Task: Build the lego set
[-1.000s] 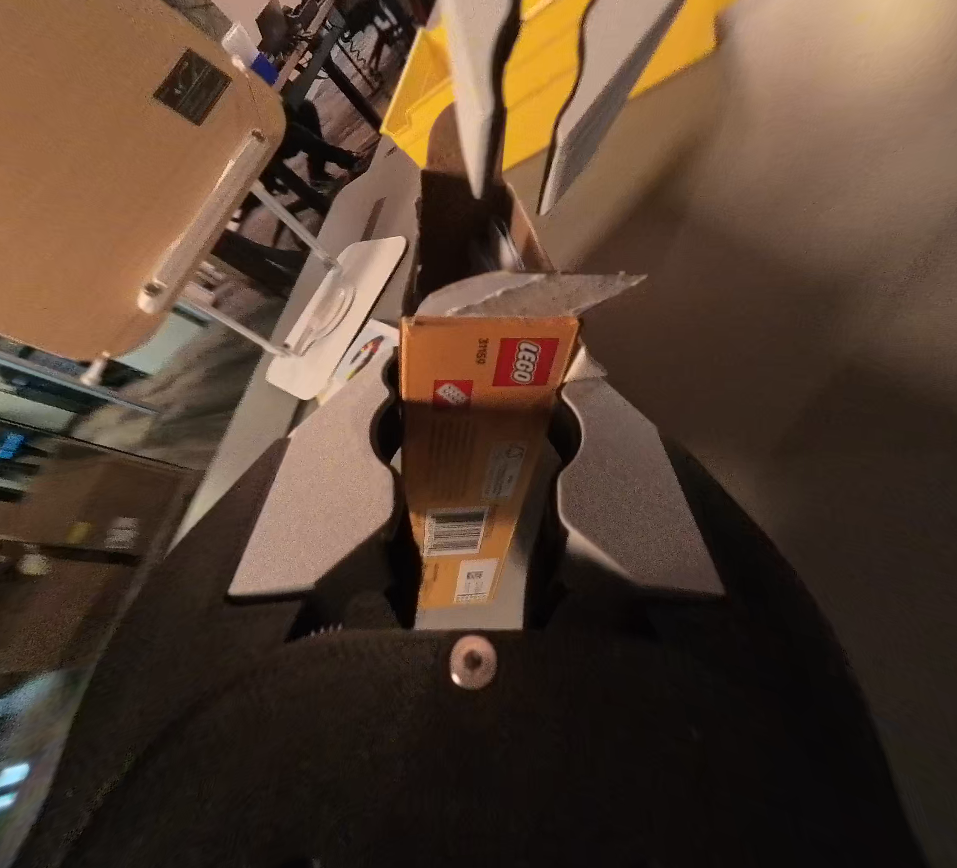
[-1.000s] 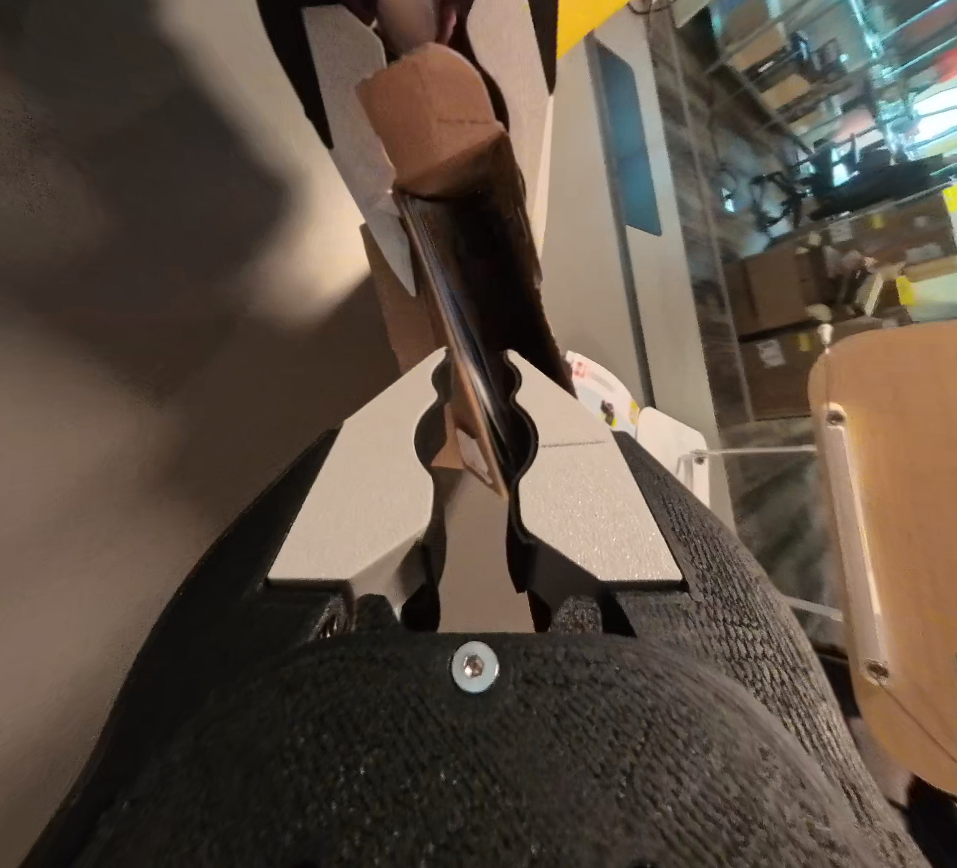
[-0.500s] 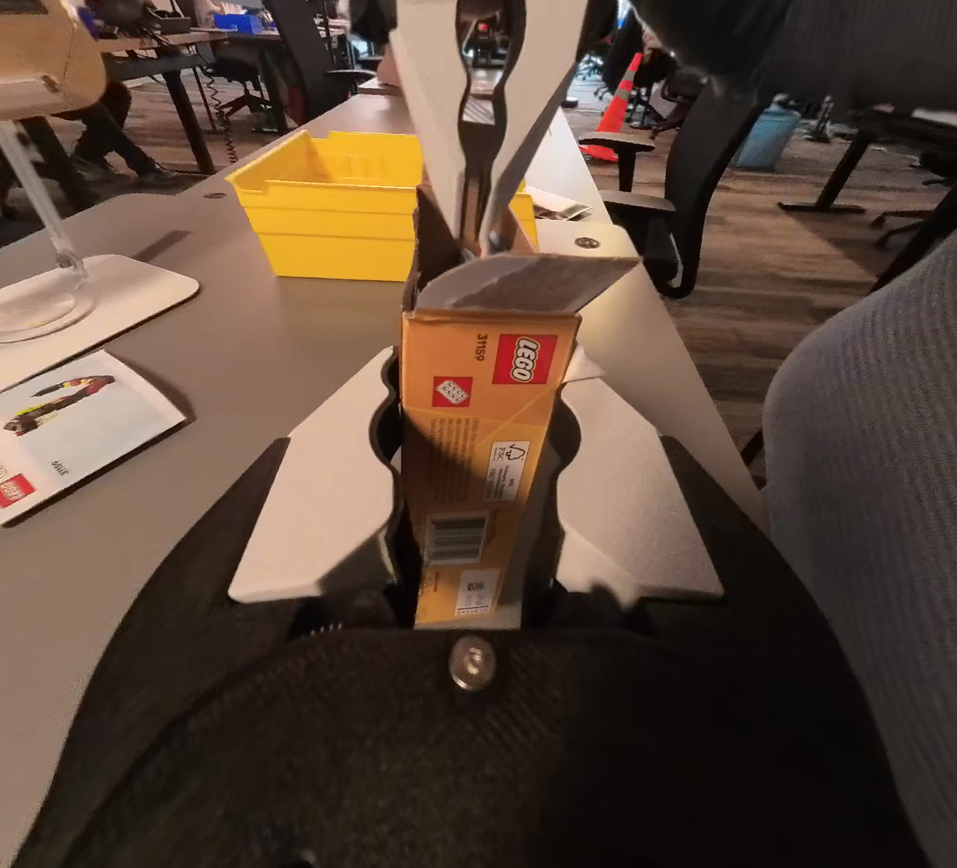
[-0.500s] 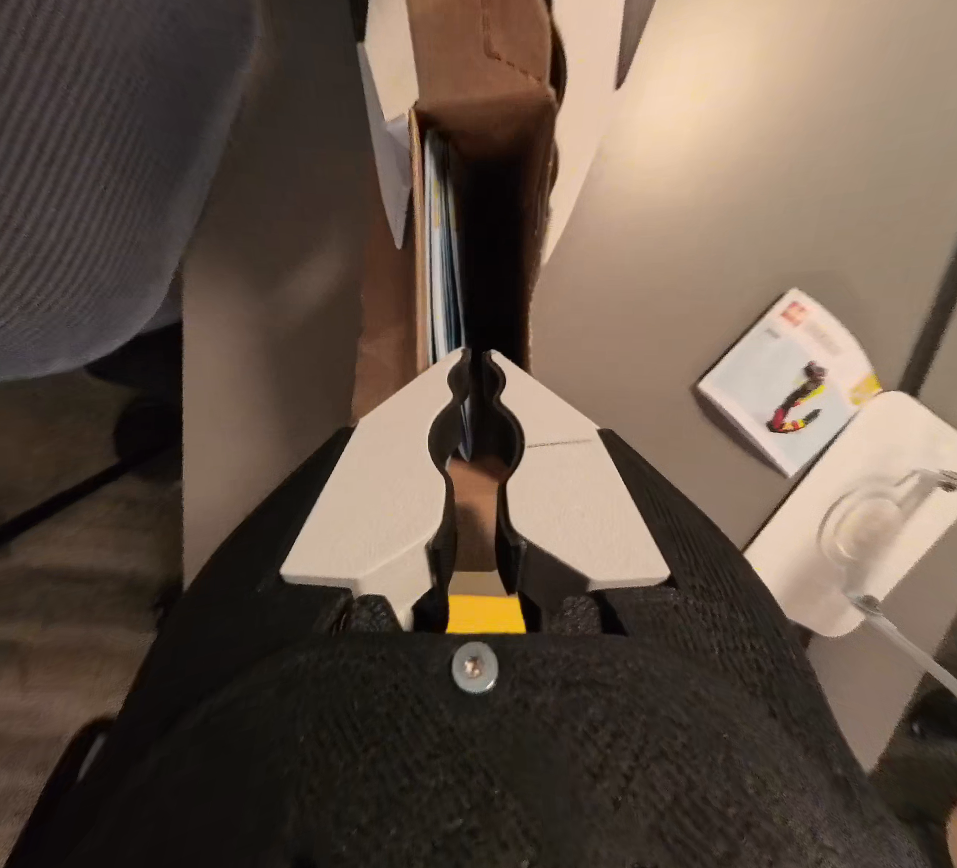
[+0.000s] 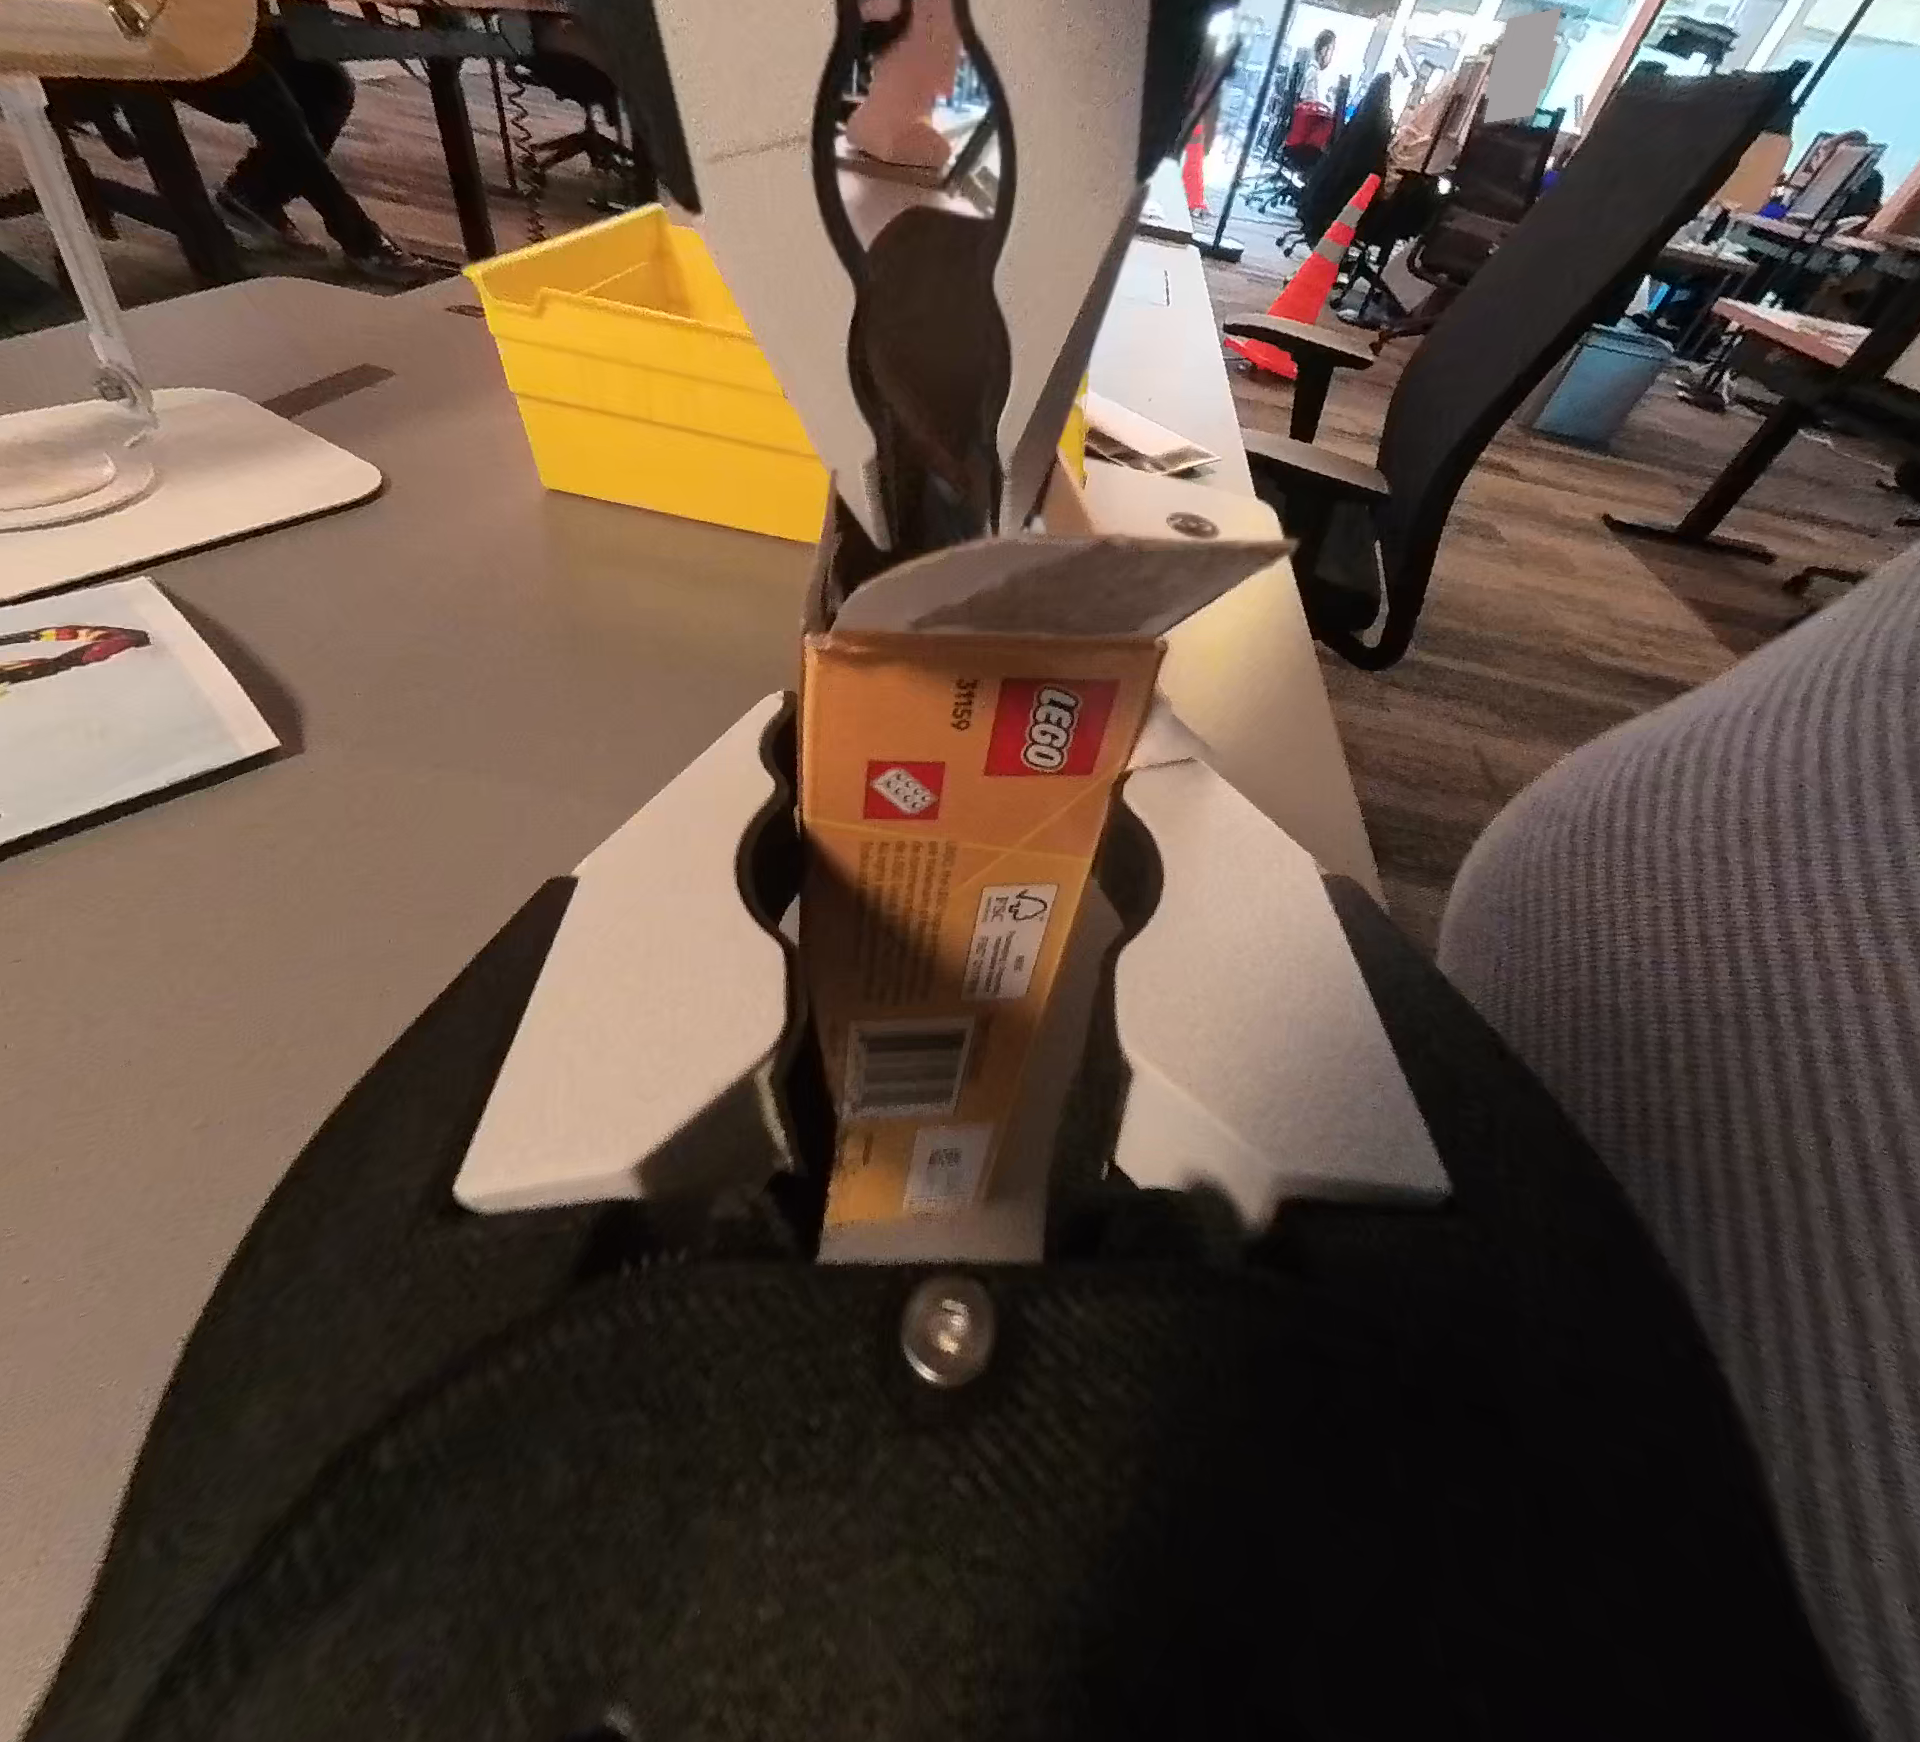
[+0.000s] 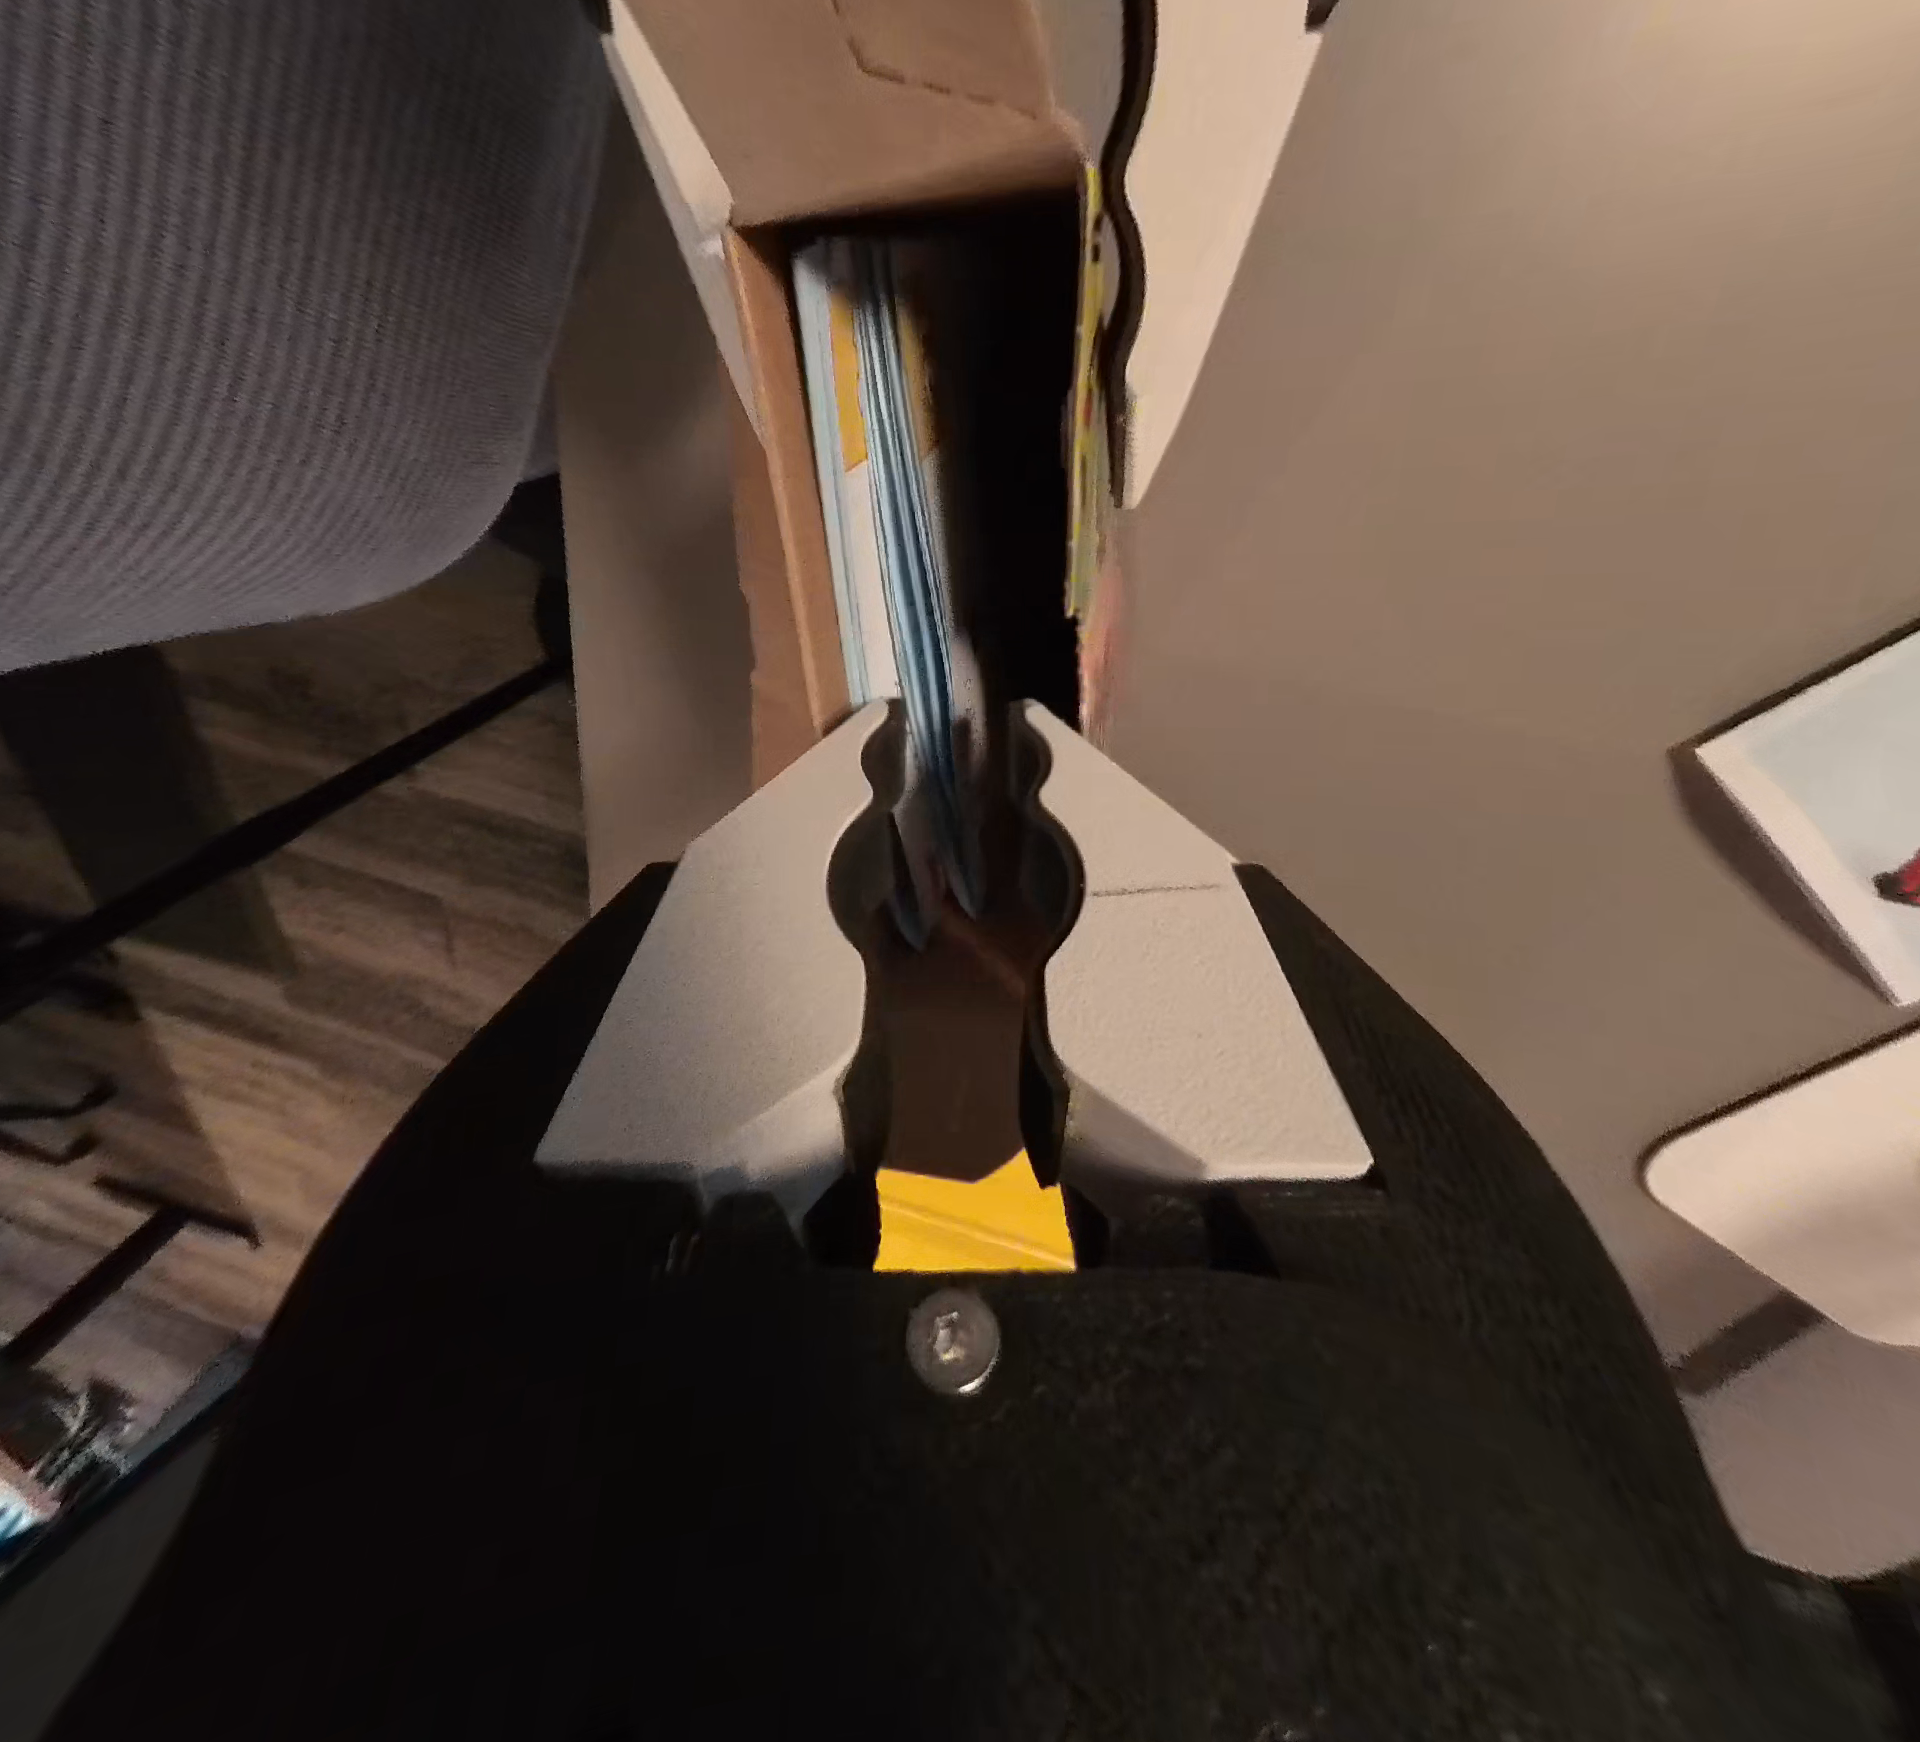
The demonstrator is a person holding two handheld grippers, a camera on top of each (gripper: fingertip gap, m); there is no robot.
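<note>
My left gripper (image 5: 966, 736) is shut on a yellow Lego box (image 5: 966, 861) and holds it upright above the table, open end away from me. My right gripper (image 5: 940, 518) comes down from above with its tips in the box's open end. In the right wrist view my right gripper (image 6: 956, 710) is closed on blue-edged booklets (image 6: 914, 601) that stick out of the open box (image 6: 779, 497). The box's brown flap (image 6: 831, 30) is folded back. A left gripper finger (image 6: 1205, 82) shows beside the box.
A yellow bin (image 5: 623, 383) stands on the grey table (image 5: 416, 705) behind the box. A loose booklet (image 5: 94, 716) and a white stand base (image 5: 177, 466) lie at the left. A person's grey sleeve (image 5: 1714, 965) is at the right. The table edge and an office chair (image 5: 1507, 321) are beyond. Across from one pair of fingers to the other is roughly 4 cm.
Both views have swung from tilted to level. The right gripper's fingers now sit farther onto the booklets, which reach deeper between them. The left gripper still holds the box.
</note>
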